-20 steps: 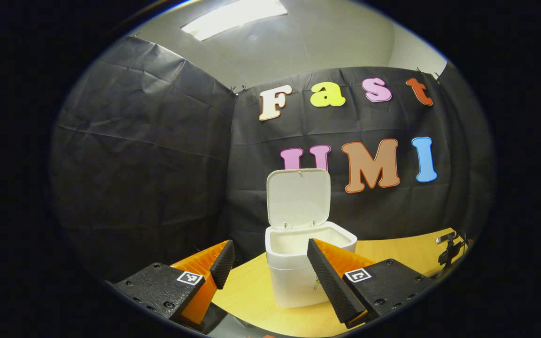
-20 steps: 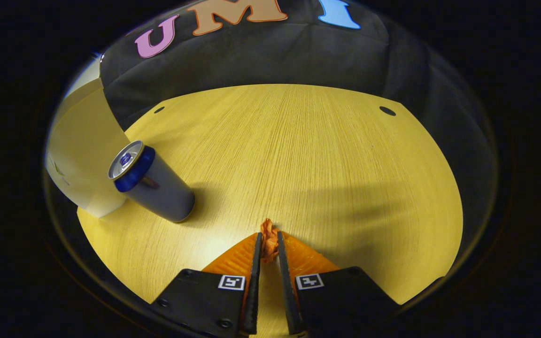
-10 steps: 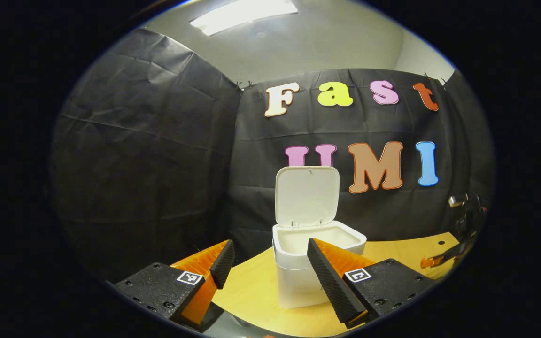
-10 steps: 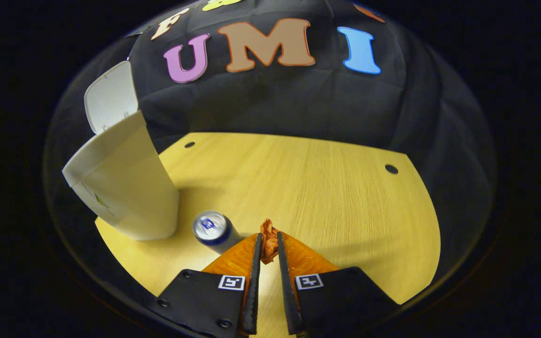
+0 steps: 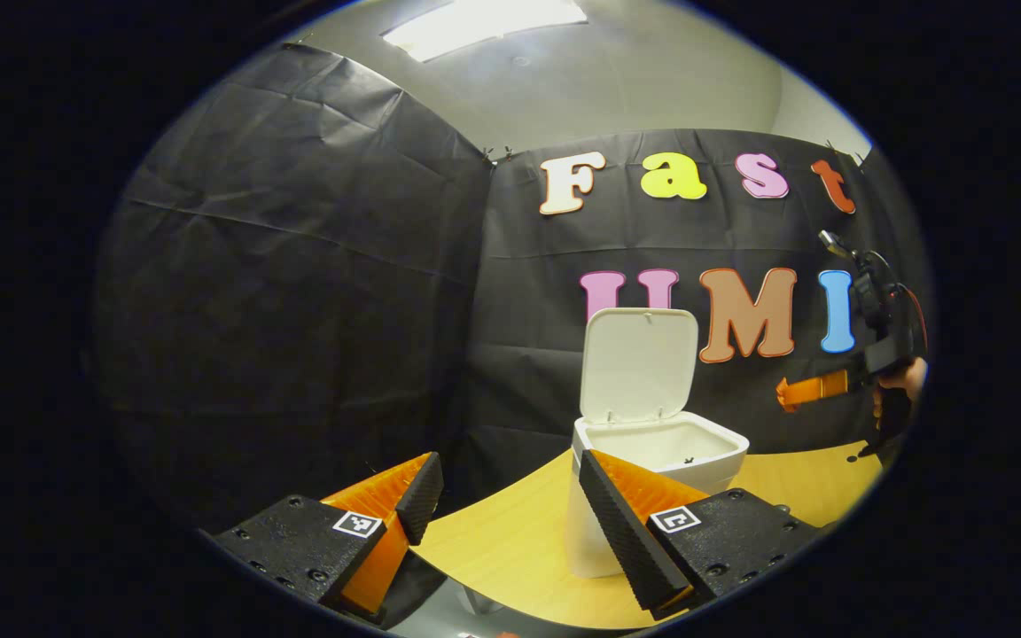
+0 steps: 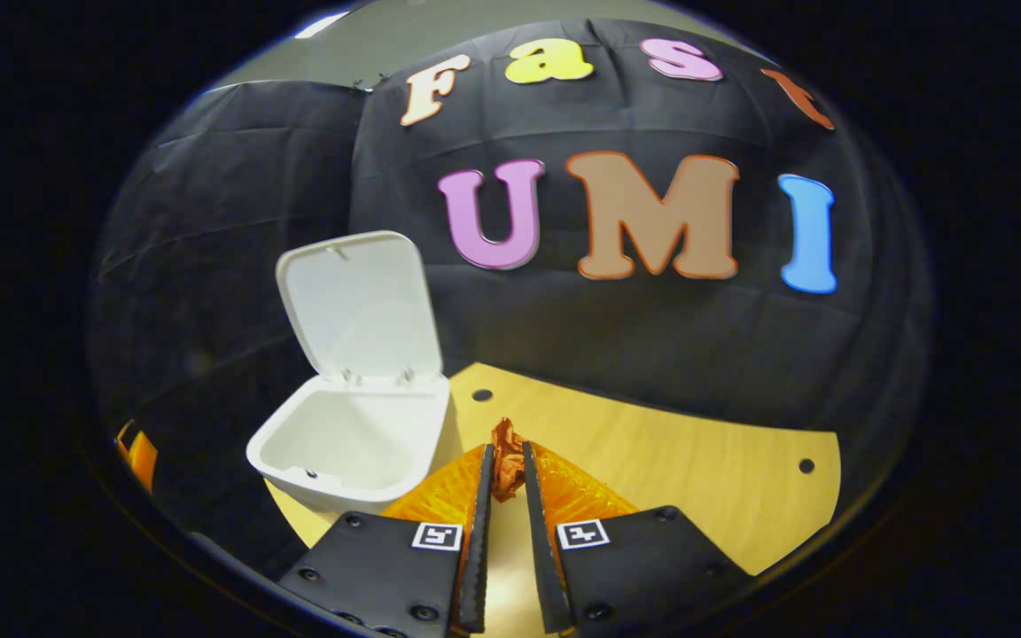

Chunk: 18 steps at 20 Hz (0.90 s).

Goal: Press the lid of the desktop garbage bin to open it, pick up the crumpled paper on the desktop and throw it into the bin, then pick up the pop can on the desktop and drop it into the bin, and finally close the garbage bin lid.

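The white desktop bin (image 6: 346,447) stands on the wooden table with its lid (image 6: 360,306) swung upright and its inside bare. My right gripper (image 6: 503,461) is shut on the crumpled orange-brown paper (image 6: 503,446), held in the air just right of the bin's rim and above table height. In the left gripper view the same bin (image 5: 661,443) and raised lid (image 5: 639,363) sit just beyond my left gripper (image 5: 510,501), which is open with nothing between its fingers. The right gripper (image 5: 816,390) hangs at the far right there, level with the lid, a hand (image 5: 905,379) behind it.
The wooden tabletop (image 6: 688,483) stretches right of the bin, with small round holes near its back edge. Black cloth walls close in behind and to the left. A bit of the left gripper (image 6: 140,454) shows at the far left, beyond the bin.
My right gripper has lifted the paper off the table and carried it up beside the bin's opening; the can slid out of its view. The left gripper has turned leftward, staying open.
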Available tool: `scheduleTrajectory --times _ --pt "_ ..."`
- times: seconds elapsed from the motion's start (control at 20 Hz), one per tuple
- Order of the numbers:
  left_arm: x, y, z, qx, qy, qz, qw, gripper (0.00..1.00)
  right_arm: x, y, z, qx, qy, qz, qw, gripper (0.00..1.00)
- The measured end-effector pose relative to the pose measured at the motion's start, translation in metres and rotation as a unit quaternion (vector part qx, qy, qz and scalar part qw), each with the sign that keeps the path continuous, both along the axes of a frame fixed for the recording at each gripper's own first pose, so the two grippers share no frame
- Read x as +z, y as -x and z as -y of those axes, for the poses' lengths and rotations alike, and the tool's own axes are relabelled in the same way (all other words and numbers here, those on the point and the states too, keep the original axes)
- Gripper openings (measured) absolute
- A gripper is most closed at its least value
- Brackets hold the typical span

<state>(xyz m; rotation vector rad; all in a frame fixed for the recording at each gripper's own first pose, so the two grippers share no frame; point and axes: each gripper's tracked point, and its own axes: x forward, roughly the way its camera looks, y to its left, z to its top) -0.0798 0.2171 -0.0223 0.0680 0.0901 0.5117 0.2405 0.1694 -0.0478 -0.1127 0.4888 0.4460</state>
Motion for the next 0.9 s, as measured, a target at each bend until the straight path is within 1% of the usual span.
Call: scheduleTrajectory --times 0.1,0.15,0.25,0.4,0.5,0.55,0.65,0.7,0.85,0.9 --pt "0.003 0.01 -0.015 0.02 -0.002 0.0 1.0 0.94 0.003 -0.005 -0.039 0.03 0.001 0.007 1.0 0.25" --pt "0.002 0.017 -0.023 0.031 -0.004 -0.002 1.0 0.94 0.001 -0.007 -0.058 0.043 0.0 0.004 0.999 0.26" --pt "0.005 0.032 -0.038 0.052 -0.009 -0.004 0.999 0.94 -0.005 -0.009 -0.09 0.065 0.005 -0.001 0.998 0.25" --pt "0.01 0.052 -0.056 0.078 -0.023 -0.01 0.997 0.93 -0.022 -0.01 -0.119 0.084 0.014 -0.013 0.996 0.25" --pt "0.012 0.061 -0.062 0.089 -0.034 -0.015 0.995 0.93 -0.033 -0.008 -0.131 0.09 0.016 -0.024 0.995 0.29" --pt "0.013 0.062 -0.064 0.089 -0.039 -0.016 0.995 0.94 -0.039 -0.007 -0.133 0.091 0.019 -0.027 0.995 0.4" --pt "0.012 0.061 -0.063 0.084 -0.041 -0.02 0.995 0.93 -0.041 -0.007 -0.134 0.089 0.021 -0.028 0.995 0.45" --pt "0.01 0.057 -0.06 0.078 -0.04 -0.02 0.996 0.96 -0.042 -0.008 -0.132 0.086 0.022 -0.028 0.996 0.5" --pt "0.009 0.044 -0.047 0.054 -0.035 -0.018 0.998 0.96 -0.04 -0.007 -0.118 0.071 0.017 -0.024 0.997 0.92" --pt "0.009 0.038 -0.041 0.043 -0.036 -0.016 0.998 0.96 -0.038 -0.008 -0.111 0.064 0.015 -0.022 0.998 0.99"
